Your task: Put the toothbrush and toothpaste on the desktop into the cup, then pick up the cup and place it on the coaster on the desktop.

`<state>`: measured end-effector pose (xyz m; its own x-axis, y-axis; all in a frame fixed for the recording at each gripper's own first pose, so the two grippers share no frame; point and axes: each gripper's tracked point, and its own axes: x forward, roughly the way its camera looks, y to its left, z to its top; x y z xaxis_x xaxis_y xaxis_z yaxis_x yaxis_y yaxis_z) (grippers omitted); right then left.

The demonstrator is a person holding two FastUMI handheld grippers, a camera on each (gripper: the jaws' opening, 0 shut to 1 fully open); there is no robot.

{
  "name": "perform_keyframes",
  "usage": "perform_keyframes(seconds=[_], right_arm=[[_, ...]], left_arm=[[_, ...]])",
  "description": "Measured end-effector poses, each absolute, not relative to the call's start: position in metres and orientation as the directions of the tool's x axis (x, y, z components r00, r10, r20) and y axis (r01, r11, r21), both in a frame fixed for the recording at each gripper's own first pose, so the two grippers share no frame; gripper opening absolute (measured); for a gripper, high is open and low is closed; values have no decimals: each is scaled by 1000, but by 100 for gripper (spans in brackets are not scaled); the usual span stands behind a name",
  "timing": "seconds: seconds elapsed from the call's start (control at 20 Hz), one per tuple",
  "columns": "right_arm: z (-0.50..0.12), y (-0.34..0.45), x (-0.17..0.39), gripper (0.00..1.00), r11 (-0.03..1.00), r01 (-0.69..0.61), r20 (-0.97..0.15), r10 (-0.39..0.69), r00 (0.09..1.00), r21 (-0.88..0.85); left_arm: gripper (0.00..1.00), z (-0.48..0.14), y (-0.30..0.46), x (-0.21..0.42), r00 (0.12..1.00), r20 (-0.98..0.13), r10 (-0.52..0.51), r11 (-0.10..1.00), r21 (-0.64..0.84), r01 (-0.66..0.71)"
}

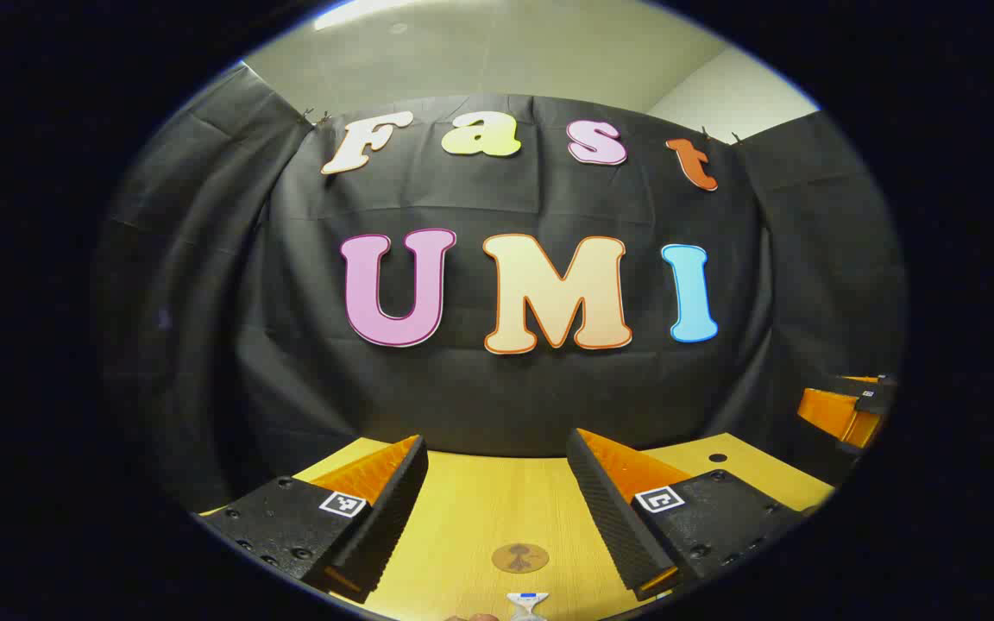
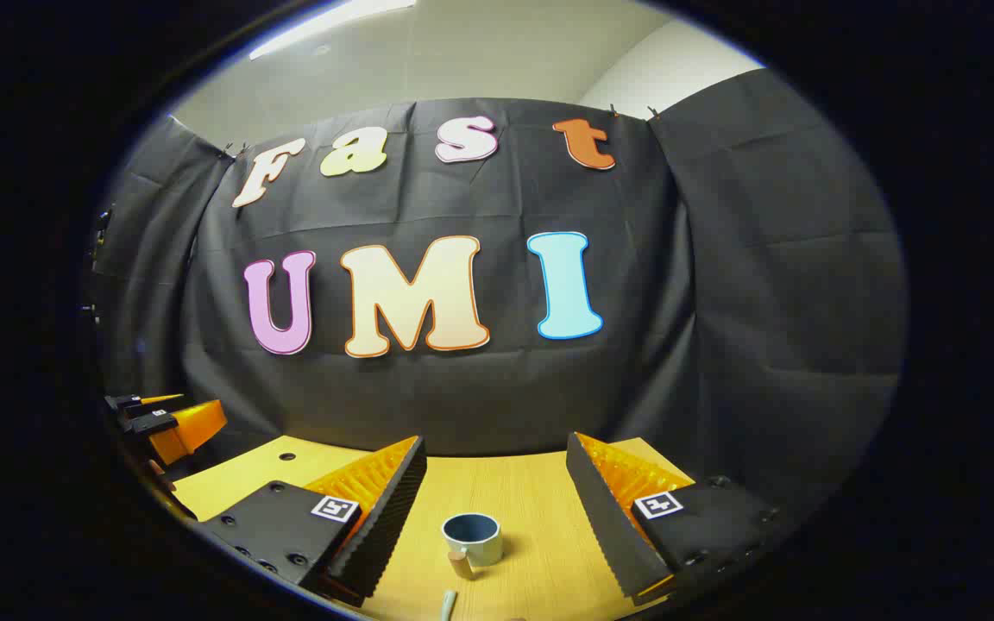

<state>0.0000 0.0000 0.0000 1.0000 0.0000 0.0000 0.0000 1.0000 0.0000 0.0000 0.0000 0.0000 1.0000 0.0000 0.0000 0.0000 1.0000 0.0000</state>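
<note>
In the left gripper view, the left hand-held gripper [image 1: 497,483] is held above the wooden counter [image 1: 480,509] with its two fingers spread wide, and nothing is between them. On the counter ahead of it, between the two fingers, lies a small round brown coaster [image 1: 520,558]. Nearer to the camera than the coaster, at the very bottom edge, a white piece with a little blue on it [image 1: 527,602] is cut off (probably the end of the toothpaste, but it is too little to tell). Far to the right of this gripper, the other hand-held gripper [image 1: 851,405] shows at the edge, raised above the counter.

In the right gripper view, the right hand-held gripper [image 2: 497,483] is also wide open and holds nothing. Between its fingers, a little left of the middle, a pale green cup [image 2: 472,539] stands upright on the counter [image 2: 540,517]; its inside looks dark blue and it seems empty. A small brown part [image 2: 462,565] touches the cup's near side (what it is cannot be told). Nearer still, at the bottom edge, a pale thin tip [image 2: 448,602] lies on the counter, cut off by the edge. Far to the left, the left hand-held gripper [image 2: 165,423] is seen above the counter's corner.
</note>
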Motion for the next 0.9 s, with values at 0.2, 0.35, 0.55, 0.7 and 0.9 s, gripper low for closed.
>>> perform_keyframes(seconds=[0.2, 0.35, 0.55, 0.7, 0.9], right_arm=[[9, 3, -1, 99, 998, 3, 33, -1, 999, -56], [13, 4, 0, 99, 997, -19, 47, 23, 999, -81], [17, 15, -11, 99, 997, -30, 54, 34, 998, -78], [24, 16, -16, 99, 997, -29, 71, 35, 997, -76], [32, 11, -19, 100, 996, -17, 88, 25, 996, -93]], left_arm=[[96, 6, -1, -8, 1000, 10, -1, 1000, 9, 1], [96, 12, 2, -13, 1000, 23, 5, 1000, 11, -6], [96, 18, 6, -22, 999, 31, 9, 1000, -3, -9], [96, 19, 11, -26, 999, 33, 21, 1000, 6, -21], [96, 21, 18, -35, 999, 29, 26, 1000, -9, -26]])
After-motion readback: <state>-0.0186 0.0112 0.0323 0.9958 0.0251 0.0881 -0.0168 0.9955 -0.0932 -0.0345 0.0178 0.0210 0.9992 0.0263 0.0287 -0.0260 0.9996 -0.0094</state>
